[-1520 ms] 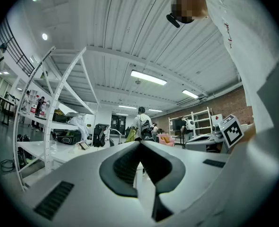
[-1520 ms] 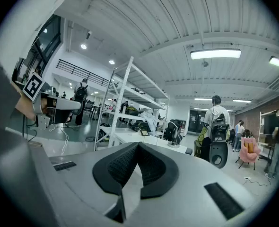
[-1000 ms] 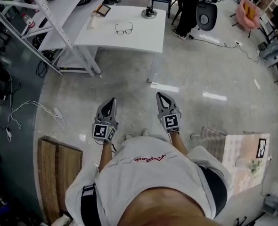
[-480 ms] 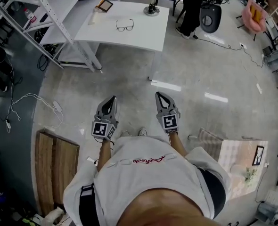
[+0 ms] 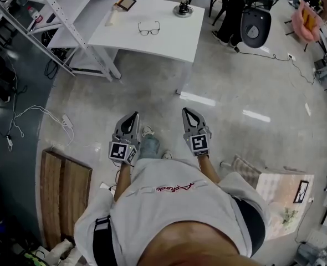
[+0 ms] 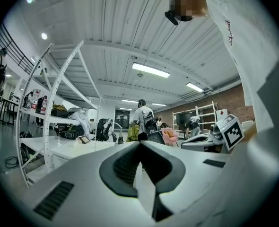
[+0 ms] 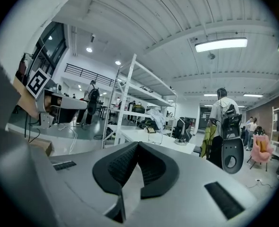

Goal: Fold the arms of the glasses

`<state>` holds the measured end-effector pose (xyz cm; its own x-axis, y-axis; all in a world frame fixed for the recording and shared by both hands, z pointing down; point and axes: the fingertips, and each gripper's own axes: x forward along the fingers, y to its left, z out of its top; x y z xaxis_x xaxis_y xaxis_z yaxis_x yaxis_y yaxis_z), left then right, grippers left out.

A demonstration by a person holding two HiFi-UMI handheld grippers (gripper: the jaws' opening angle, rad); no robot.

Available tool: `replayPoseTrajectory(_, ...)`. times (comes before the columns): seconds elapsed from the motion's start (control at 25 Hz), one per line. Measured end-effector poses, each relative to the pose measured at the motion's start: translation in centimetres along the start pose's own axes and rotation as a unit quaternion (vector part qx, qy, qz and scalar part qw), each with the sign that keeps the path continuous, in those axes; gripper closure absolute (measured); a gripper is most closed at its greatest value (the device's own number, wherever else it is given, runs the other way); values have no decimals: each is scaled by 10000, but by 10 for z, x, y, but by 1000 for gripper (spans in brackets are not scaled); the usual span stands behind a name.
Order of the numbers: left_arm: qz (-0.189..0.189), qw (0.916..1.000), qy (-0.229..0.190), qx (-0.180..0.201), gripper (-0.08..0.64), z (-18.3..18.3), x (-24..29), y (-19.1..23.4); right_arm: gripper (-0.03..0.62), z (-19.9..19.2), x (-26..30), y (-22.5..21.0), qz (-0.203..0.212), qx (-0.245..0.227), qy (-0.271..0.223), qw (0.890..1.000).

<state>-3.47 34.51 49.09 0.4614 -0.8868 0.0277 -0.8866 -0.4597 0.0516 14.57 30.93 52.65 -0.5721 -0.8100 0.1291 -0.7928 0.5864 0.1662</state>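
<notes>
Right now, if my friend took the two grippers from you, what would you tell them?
Left gripper: shut, nothing in it.
Right gripper: shut, nothing in it, side by side with the left one.
Glasses: lying on the white table, far ahead of both grippers, with nothing touching them.
Done: nothing yet. The glasses look unfolded, though they are small from here.
Left: walk up to the table, open the jaws, steady the glasses with one gripper and fold each arm in with the other.

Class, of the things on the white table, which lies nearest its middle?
The glasses; the framed panel and round-based stand sit at the far edge.
</notes>
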Motion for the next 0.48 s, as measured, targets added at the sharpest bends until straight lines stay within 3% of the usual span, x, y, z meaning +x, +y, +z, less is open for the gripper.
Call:
replayPoseTrajectory(0.24, 84, 9999, -47, -74, 540, -4, 33, 31, 595, 7, 44, -15, 62, -155, -67, 9998)
replayPoseTrajectory(0.48, -122, 9997, -173, -116, 540, 5, 90, 71, 595, 10, 99, -41, -59, -219, 74, 9997)
